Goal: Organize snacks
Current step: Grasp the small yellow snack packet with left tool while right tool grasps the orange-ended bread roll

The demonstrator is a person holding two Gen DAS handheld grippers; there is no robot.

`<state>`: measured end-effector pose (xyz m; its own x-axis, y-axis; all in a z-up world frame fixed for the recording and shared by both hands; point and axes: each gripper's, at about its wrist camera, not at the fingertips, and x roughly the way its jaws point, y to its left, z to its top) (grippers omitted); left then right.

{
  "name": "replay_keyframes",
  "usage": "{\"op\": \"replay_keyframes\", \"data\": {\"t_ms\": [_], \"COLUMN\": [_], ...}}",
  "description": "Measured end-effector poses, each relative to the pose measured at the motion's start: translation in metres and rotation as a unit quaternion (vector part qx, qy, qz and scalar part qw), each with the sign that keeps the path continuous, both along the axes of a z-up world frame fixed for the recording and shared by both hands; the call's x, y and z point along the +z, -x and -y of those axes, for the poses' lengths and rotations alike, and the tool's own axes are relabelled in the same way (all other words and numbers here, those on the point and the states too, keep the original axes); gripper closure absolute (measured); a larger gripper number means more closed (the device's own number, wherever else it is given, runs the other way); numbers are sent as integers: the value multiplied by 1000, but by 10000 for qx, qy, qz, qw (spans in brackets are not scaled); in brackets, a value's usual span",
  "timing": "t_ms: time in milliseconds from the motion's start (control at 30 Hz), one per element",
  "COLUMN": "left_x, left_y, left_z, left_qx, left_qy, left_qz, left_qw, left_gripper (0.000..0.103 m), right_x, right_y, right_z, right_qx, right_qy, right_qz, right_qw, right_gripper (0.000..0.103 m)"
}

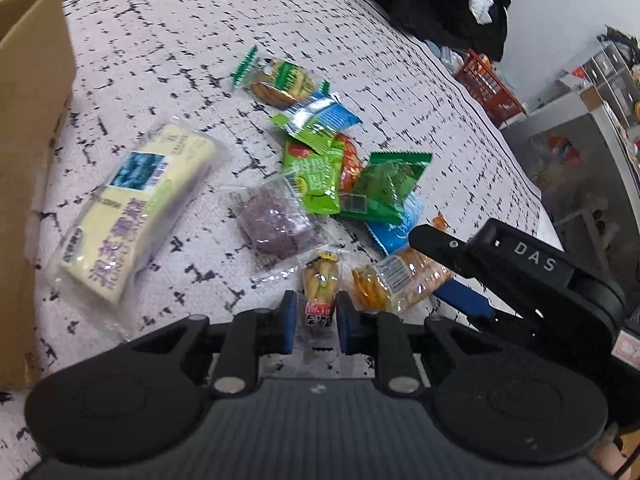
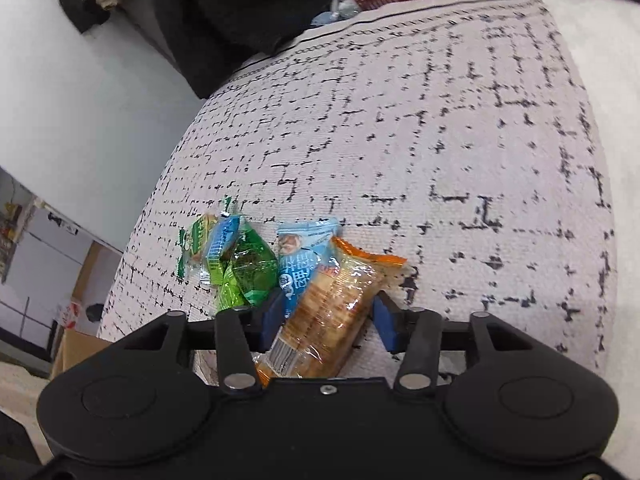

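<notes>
My left gripper (image 1: 317,316) pinches a small sausage stick (image 1: 320,292) in a yellow and red wrapper, at the near edge of the snack pile on the speckled cloth (image 1: 168,64). My right gripper (image 2: 326,320) is spread around an orange-trimmed clear cracker packet (image 2: 332,304); its pads stand apart from the wrap. A cardboard box (image 1: 28,120) stands far left, its contents hidden. Beside it lies a pale yellow block pack (image 1: 136,208), then a purple cake (image 1: 272,224) in clear film, and glossy green packets (image 1: 316,180).
</notes>
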<state>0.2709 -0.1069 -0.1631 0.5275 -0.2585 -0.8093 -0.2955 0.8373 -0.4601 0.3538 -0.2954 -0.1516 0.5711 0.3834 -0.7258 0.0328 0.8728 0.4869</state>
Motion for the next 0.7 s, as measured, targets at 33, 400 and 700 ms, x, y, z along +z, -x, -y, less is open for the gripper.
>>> {"op": "replay_keyframes", "data": {"t_ms": [33, 400, 700], "left_x": [0, -1, -4], "left_y": [1, 0, -7], "left_z": [-2, -2, 10], "left_qx": [32, 33, -158], "left_qy": [-2, -205, -560], "left_qz": [-12, -191, -262], "left_qw": [10000, 9996, 9980], "left_gripper": [83, 83, 78], "right_x": [0, 6, 9], "right_y": [-1, 23, 44], "right_z": [-5, -33, -10], "right_qx": [48, 358, -164], "right_qy": [132, 1663, 1993], "right_qz": [39, 160, -72], "right_qw": [9999, 9853, 9798], "right_gripper": [50, 49, 48]}}
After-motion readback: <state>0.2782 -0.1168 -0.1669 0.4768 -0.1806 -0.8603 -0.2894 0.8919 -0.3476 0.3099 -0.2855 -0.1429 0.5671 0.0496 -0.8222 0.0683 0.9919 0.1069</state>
